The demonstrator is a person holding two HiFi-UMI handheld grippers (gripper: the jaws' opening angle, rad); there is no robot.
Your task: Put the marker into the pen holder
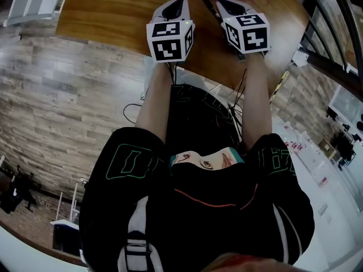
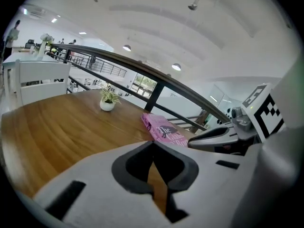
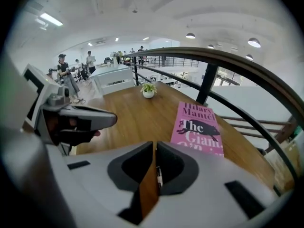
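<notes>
Marker (image 1: pixel 211 9): slim black stick lying flat on the wooden table (image 1: pixel 108 13), top centre of the head view, slanting down to the right in the gap between the two grippers, just beside the right gripper (image 1: pixel 224 3) and apart from the left gripper (image 1: pixel 178 2). Right gripper view: jaws parted by a narrow slit only, table showing through it, pads pressing on nothing; a small dark-and-white sliver sits low in the slit, too small to tell what it is. Left gripper view: jaw tips meet, nothing between them, bare wood seen through the wedge below the tips. Both grippers carry white cubes with black square markers. Pink book (image 3: pixel 197 127) flat on the table beyond the marker, cover reads "Hilary Mantel" and "The Giant, O'Bri…", lower letters cut off by the gripper body; a black animal figure sits beside "The". Small green plant in a white pot (image 3: pixel 148 91) stands farther back on the table, well apart from the book. Dark curved railing (image 3: pixel 209 80) runs behind the table.
</notes>
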